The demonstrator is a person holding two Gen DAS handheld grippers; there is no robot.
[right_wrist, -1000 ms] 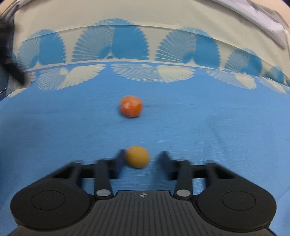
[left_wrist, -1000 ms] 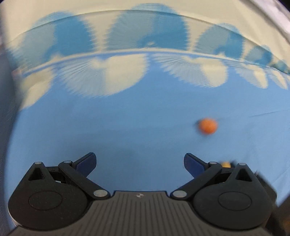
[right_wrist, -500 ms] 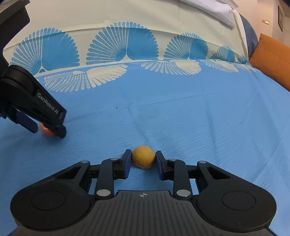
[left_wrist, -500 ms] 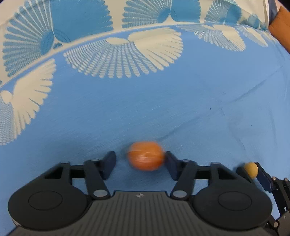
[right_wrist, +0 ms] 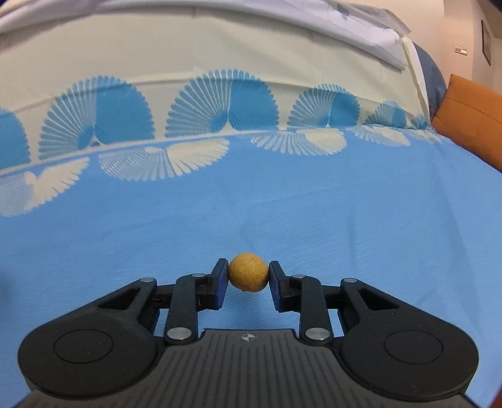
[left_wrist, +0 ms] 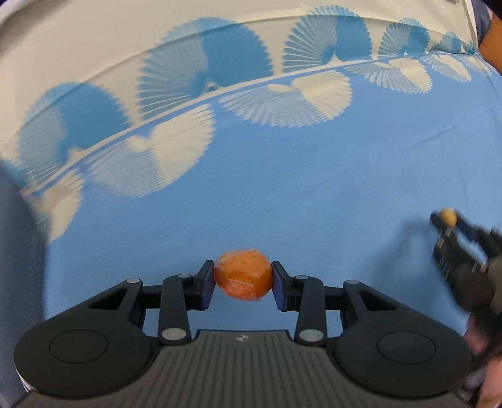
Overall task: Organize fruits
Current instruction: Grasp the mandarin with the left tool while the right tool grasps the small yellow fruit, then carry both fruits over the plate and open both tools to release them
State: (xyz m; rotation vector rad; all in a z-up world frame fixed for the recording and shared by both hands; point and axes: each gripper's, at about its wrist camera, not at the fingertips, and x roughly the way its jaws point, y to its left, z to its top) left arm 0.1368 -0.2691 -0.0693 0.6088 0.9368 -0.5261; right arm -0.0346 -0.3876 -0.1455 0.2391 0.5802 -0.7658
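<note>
My left gripper (left_wrist: 242, 279) is shut on an orange tangerine (left_wrist: 242, 273) in clear wrap, held just above the blue bedsheet (left_wrist: 282, 194). My right gripper (right_wrist: 248, 277) is shut on a small round yellow-brown fruit (right_wrist: 248, 271), also above the sheet (right_wrist: 282, 219). The right gripper shows blurred at the right edge of the left wrist view (left_wrist: 447, 219), with the small yellow fruit (left_wrist: 447, 215) between its fingers.
The sheet has a cream band with blue and white fan patterns (right_wrist: 219, 106) at the far side. An orange cushion (right_wrist: 470, 122) lies at the far right. A white folded cover (right_wrist: 345, 28) lies beyond the band.
Both grippers have closed on their fruits and lifted them off the sheet. The left gripper swung to the tangerine within the last second, then rose with it.
</note>
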